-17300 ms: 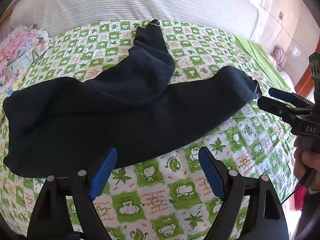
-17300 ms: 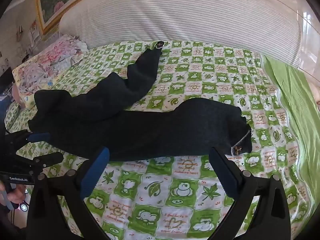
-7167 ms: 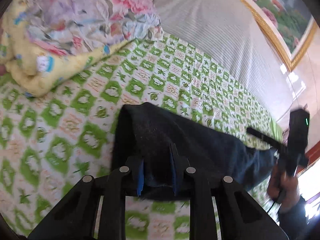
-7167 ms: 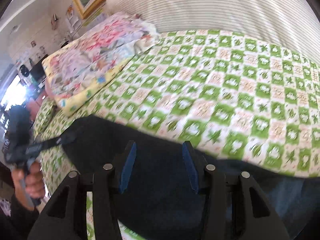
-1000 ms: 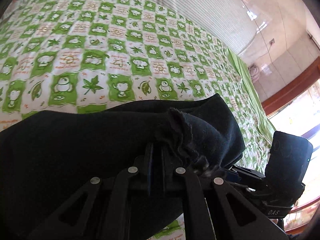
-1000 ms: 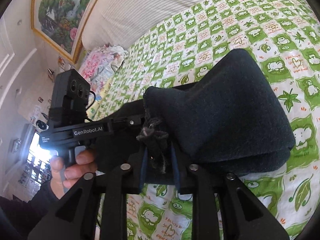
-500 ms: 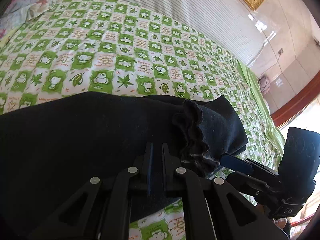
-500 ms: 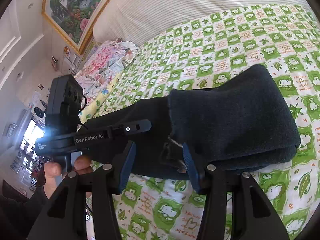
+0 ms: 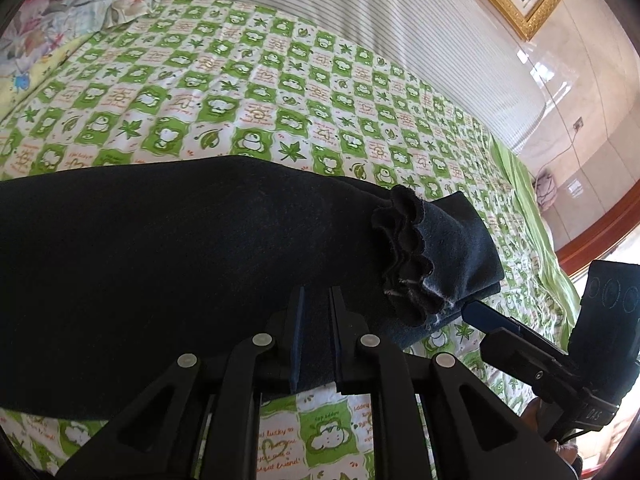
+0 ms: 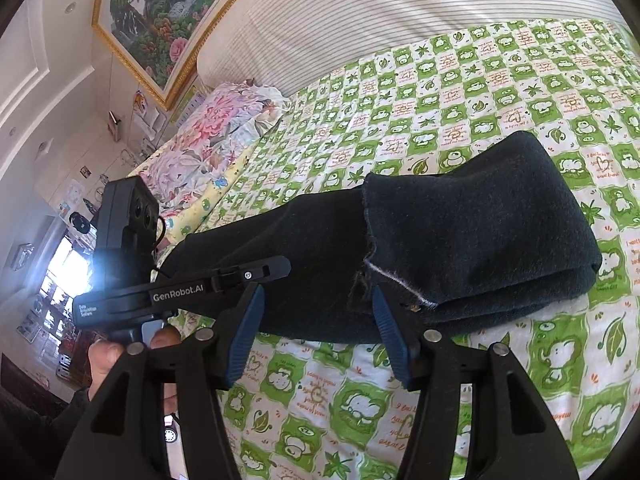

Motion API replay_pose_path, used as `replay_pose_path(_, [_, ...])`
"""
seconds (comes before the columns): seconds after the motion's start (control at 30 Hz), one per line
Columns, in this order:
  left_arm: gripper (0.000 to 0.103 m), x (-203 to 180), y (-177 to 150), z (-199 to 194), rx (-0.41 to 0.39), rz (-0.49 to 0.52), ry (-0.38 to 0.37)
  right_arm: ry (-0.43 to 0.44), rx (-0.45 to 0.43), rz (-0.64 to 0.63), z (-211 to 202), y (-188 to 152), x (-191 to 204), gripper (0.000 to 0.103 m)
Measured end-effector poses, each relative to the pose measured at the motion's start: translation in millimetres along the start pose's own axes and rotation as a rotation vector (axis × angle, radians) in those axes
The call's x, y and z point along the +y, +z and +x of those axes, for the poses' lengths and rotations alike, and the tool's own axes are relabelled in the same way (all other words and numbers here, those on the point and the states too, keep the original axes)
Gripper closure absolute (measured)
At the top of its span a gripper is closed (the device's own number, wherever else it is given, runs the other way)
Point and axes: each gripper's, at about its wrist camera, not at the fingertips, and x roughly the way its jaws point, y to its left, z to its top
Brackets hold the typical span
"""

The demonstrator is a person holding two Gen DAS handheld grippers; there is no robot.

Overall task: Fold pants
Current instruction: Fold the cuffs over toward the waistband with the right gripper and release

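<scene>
The dark navy pants [image 9: 160,260] lie folded across the green-checked bedsheet [image 9: 260,112], the leg ends with a ruffled raw hem [image 9: 404,256] laid over the thicker folded end [image 10: 460,240]. My left gripper [image 9: 316,320] hovers at the pants' near edge. Its jaws are opening, a narrow gap between the pads, and the cloth seen through the gap lies flat beneath, not pinched. My right gripper [image 10: 318,320] stands at the same edge near the hem [image 10: 366,240], its jaws opening wide and gripping nothing. Each gripper shows in the other's view: the right gripper [image 9: 480,318], the left gripper [image 10: 276,266].
A floral quilt [image 10: 208,140] is bunched at the bed's left end. A striped padded headboard [image 9: 360,32] runs along the far side, with a gold-framed picture [image 10: 160,12] above it. A plain green sheet [image 9: 532,216] edges the bed on the right. A hand [image 10: 104,356] holds the left gripper's handle.
Both grippers have let go of the gathered leg ends, which now lie flat on the folded pants. The right jaws have spread wide, the left only a little, and both have drawn back.
</scene>
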Motion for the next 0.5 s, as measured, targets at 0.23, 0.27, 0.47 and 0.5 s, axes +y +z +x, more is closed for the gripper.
replay_pose_path(0.23, [0.083, 8.0, -13.0, -20.0, -0.044, -0.042, 0.033, 0.014, -0.006, 0.000, -2.0, -0.7, 7.3, 0.041])
replay_pose_path(0.27, [0.083, 10.9, -15.4, -23.7, -0.054, -0.053, 0.038, 0.017, -0.006, -0.001, -1.8, -1.1, 8.7, 0.040])
replay_pose_path(0.47, [0.083, 32.0, -26.3, -45.3, -0.093, -0.139, 0.042, 0.034, 0.010, -0.011, 5.9, -1.3, 19.3, 0.040])
replay_pose_path(0.5, [0.083, 36.8, -28.2, -50.1, -0.102, -0.156, 0.044, 0.037, 0.012, -0.013, 7.0, -1.5, 20.4, 0.040])
